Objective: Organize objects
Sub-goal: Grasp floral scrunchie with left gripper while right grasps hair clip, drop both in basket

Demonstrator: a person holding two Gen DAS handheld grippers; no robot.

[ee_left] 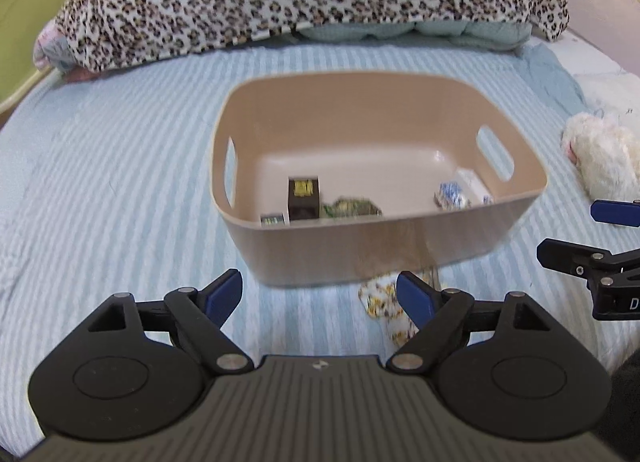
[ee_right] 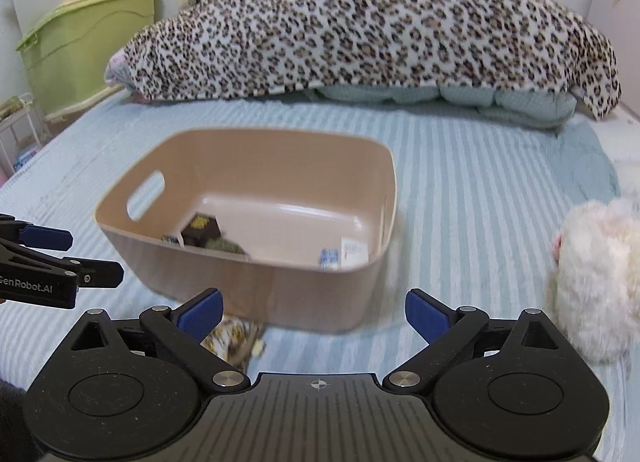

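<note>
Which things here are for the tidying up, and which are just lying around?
For the job:
bin
small packs in the bin
yellow-patterned packet on the bed by the bin
left gripper, open
right gripper, open

Maybe next, can't tell:
fluffy white toy

Just lying about:
leopard blanket
green box
</note>
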